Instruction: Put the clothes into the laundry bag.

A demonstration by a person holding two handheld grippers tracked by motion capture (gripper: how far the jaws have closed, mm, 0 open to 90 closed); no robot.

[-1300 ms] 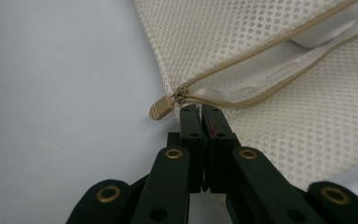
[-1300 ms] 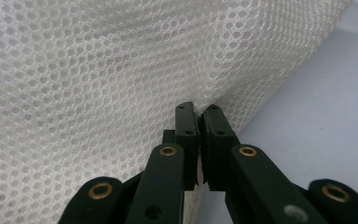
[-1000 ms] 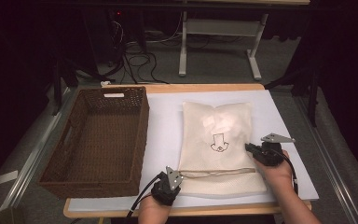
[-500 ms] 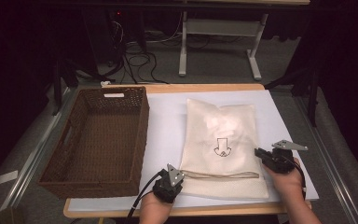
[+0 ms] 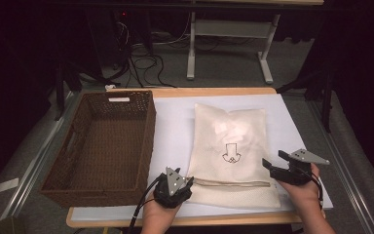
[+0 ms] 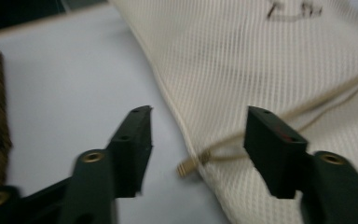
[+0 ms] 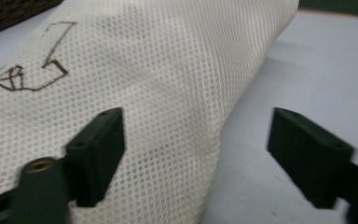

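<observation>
Left gripper (image 5: 189, 183) sits at the near edge of the desk (image 5: 175, 122), its jaws spread apart with nothing between them, pointed at the near left corner of the cream mesh bag (image 5: 233, 151). From my left gripper view, the knotted end of the drawstring (image 6: 191, 164) pokes out of the bag's hem, lying on the white desk surface in the gap between the jaws, touching neither. My right gripper (image 5: 271, 167) is at the bag's near right edge, also released, jaws wide. In my right gripper view the left jaw hangs over the mesh while the right jaw is over bare desk, so the bag's edge runs between them. I cannot tell whether either jaw touches the fabric. Farther on, the bag lies flat with a small black arrow print (image 5: 232, 153) near its middle. Left of it stands the brown wicker basket (image 5: 146, 136), stretching toward the far side of the desk.
</observation>
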